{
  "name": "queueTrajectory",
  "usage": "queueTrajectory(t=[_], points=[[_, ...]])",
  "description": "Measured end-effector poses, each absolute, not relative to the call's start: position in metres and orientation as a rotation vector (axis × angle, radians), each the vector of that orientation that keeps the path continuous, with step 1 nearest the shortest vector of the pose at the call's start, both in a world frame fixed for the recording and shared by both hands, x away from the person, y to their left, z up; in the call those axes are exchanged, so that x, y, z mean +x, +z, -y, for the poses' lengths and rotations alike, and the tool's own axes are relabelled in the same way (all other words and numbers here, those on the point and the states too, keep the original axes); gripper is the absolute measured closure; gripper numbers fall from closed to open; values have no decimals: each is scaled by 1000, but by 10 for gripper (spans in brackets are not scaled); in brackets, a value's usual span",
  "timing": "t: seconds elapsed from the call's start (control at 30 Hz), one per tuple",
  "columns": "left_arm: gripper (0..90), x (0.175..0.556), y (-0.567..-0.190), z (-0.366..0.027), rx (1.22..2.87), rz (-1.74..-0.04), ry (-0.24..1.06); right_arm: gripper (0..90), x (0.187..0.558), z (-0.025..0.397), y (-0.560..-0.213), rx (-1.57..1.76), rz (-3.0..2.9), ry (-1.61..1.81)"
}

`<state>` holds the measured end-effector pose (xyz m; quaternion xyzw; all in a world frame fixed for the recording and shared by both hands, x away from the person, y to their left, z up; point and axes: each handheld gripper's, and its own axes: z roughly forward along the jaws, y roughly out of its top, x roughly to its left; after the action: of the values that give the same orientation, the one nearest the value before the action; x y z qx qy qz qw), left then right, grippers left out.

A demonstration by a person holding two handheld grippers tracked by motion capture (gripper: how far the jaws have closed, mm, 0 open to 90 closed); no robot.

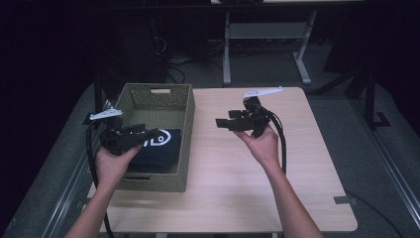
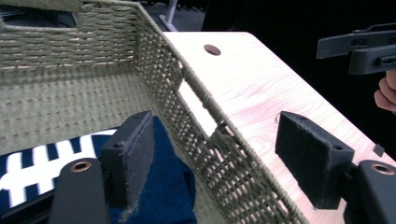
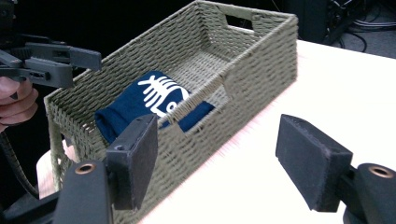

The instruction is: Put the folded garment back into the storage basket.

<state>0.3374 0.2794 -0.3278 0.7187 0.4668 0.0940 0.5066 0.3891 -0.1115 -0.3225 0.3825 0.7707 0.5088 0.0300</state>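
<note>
Straddling the woven basket (image 2: 187, 93) wall, left gripper (image 2: 219, 158) gaped over folded navy cloth (image 2: 163, 186); right gripper (image 3: 215, 154) released, above table (image 3: 350, 93)

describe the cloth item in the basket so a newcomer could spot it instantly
On the light wooden table, find the olive-green woven rectangular basket at its left side. At the basket's near end lies a folded navy-blue fabric piece with a white printed graphic. It is the only thing inside, dark against the pale weave.
</note>
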Motion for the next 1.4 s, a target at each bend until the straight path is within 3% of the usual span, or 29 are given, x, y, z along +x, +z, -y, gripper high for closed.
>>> queueTrajectory(t=[0.57,1.4], points=[[234,335,-329,-214,1782,-1029,189,247,371,177,-334,1277,-2303,1554],[235,298,-342,-111,1836,-898,163,230,341,249,-351,1386,-2196,1486]])
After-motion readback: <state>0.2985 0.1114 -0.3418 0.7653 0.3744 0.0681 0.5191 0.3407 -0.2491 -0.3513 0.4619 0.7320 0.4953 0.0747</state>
